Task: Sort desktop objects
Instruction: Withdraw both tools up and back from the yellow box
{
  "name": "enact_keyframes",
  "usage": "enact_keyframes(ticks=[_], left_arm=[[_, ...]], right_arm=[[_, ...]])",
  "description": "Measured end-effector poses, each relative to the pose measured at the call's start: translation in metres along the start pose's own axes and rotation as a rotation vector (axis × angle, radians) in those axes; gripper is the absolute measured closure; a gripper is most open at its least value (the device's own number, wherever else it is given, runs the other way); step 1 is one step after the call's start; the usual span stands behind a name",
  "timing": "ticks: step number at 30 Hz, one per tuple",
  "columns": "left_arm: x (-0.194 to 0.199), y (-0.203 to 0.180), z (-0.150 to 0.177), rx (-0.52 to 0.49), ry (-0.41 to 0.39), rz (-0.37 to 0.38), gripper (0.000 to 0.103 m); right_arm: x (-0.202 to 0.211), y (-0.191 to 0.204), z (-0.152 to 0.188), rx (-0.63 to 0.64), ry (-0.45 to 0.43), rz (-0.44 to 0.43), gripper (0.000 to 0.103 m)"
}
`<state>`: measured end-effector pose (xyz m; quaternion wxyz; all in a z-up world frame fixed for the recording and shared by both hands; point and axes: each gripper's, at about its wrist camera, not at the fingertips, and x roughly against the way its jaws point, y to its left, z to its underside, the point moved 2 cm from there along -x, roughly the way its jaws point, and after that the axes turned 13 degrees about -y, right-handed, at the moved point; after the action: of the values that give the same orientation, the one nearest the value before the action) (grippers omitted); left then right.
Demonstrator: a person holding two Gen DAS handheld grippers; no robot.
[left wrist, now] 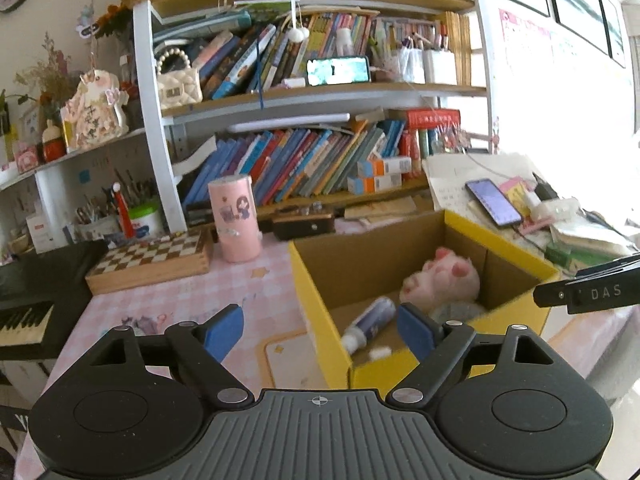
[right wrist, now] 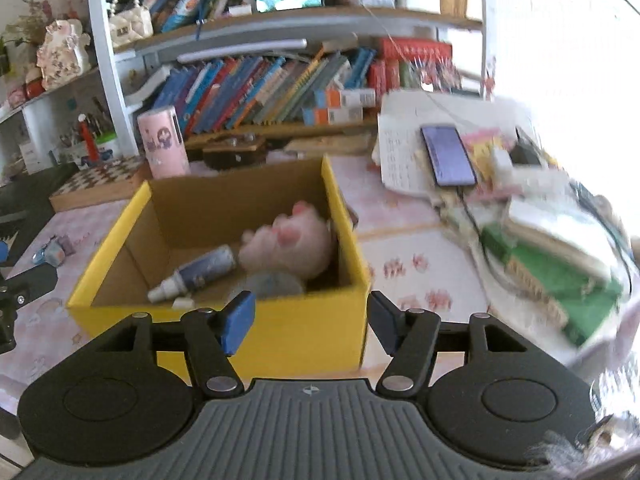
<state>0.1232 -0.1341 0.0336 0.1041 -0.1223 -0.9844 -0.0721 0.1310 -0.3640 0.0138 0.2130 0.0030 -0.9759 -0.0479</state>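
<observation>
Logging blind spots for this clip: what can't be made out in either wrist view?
- Grey item under the plush toy in the yellow box: mostly hidden, identity unclear in both views.
- Stack of books, right wrist view: motion-blurred, titles unreadable.
- Right gripper, left wrist view: cut off by the right edge.
- Spray bottle label: too small to read.

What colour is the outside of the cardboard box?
Yellow; the box shows this best in the right wrist view, and its inside is plain brown.
</observation>
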Motion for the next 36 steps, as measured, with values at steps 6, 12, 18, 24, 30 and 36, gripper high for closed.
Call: enact_keyframes(ticks=[6, 12, 18, 24, 30, 36], left_arm=[[0.015, 0.015, 0.021, -0.003, 0.057, 0.025, 0.016], [0.033, 0.032, 0.043, -0.028, 0.124, 0.049, 0.014], [0.051, 0.056, 0.053, -0.021, 0.151, 0.069, 0.013], [0.066, 0.077, 0.061, -0.022, 0.176, 0.074, 0.012], [0.081, 0.099, 0.068, -0.03, 0.191, 0.076, 0.012], [0.093, 0.119, 0.075, -0.033, 0.202, 0.069, 0.01]], right_arm=[[0.014, 0.03, 0.03, -0.03, 0.069, 0.02, 0.042], [0.025, 0.062, 0.058, -0.035, 0.147, 0.033, 0.04], [0.041, 0.101, 0.073, 0.002, 0.172, 0.012, 0.037], [0.053, 0.137, 0.087, 0.036, 0.196, -0.029, 0.036], [0.059, 0.168, 0.096, 0.052, 0.208, -0.058, 0.036], [0.064, 0.196, 0.105, 0.063, 0.214, -0.087, 0.036]])
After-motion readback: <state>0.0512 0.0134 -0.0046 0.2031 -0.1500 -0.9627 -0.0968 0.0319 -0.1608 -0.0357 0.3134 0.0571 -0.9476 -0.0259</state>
